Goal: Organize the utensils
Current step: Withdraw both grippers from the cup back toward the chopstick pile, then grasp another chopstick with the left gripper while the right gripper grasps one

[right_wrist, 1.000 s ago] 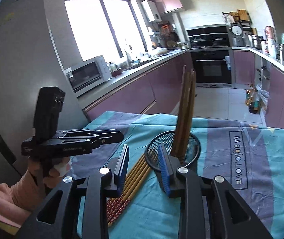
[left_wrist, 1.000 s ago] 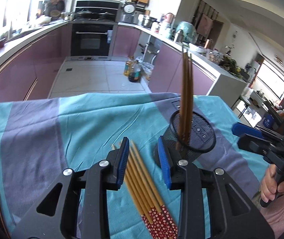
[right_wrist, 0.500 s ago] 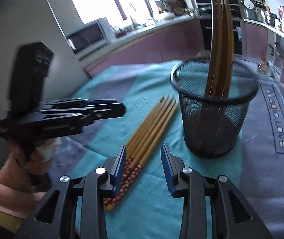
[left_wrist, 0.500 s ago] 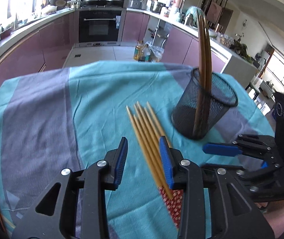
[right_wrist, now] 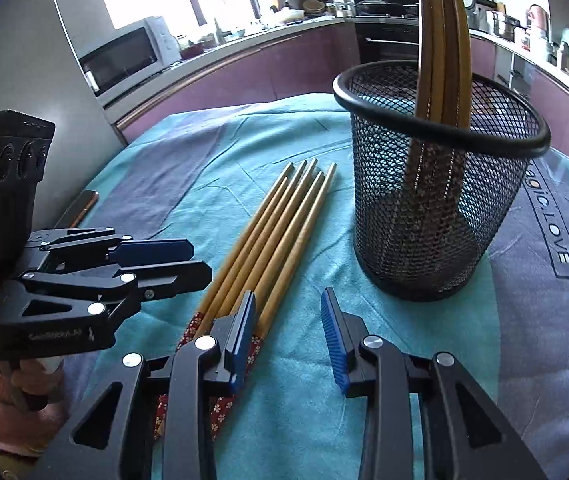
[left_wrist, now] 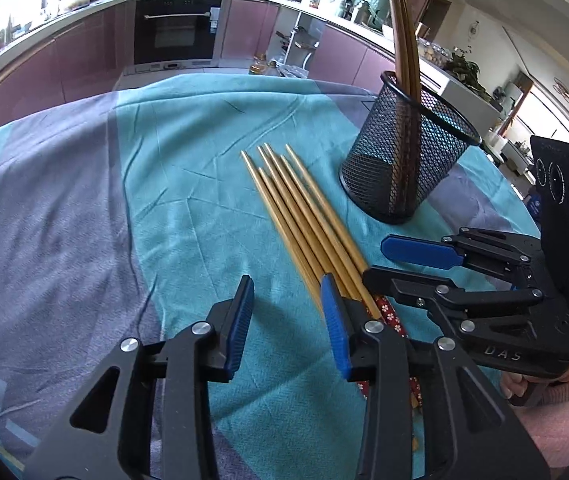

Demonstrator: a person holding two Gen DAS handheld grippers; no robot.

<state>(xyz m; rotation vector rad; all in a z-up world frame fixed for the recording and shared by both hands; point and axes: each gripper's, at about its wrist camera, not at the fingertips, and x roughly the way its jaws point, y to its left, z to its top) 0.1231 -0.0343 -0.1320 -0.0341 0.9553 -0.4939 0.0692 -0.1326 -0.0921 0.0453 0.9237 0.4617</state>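
L gripper (left_wrist: 287, 300): nearest in left wrist view, jaws parted & opening, nothing between the pads; right pad sits at the bundle's left edge, prob. widening to fit a stick.
R gripper (right_wrist: 287, 312): jaws apart, empty; left pad over the bundle's patterned ends, right pad over bare cloth. Both grippers angle down at the same end, so either could take the next pick.
Loose chopsticks (right_wrist: 272, 240): approx. six bamboo sticks lying flat, side by side & touching, red flowered ends toward the grippers, tips pointing away. Packed tight, so singling one out looks fiddly; risk of dragging a neighbour.
Tablecloth (left_wrist: 188, 184): teal w/ grey bands, slightly wrinkled; soft under the sticks, pads may snag it.
Mesh cup (right_wrist: 440, 208): black wire holder, upright, just beside the bundle's far tips; close by so the carry is short.
Chopsticks in cup (right_wrist: 440, 40): a few darker ones standing tips-up, leaning on the rim.
Progress: partly sorted; the flat bundle is still to go in, I'd judge.
Kitchen counter (left_wrist: 84, 20): far behind, not involved.
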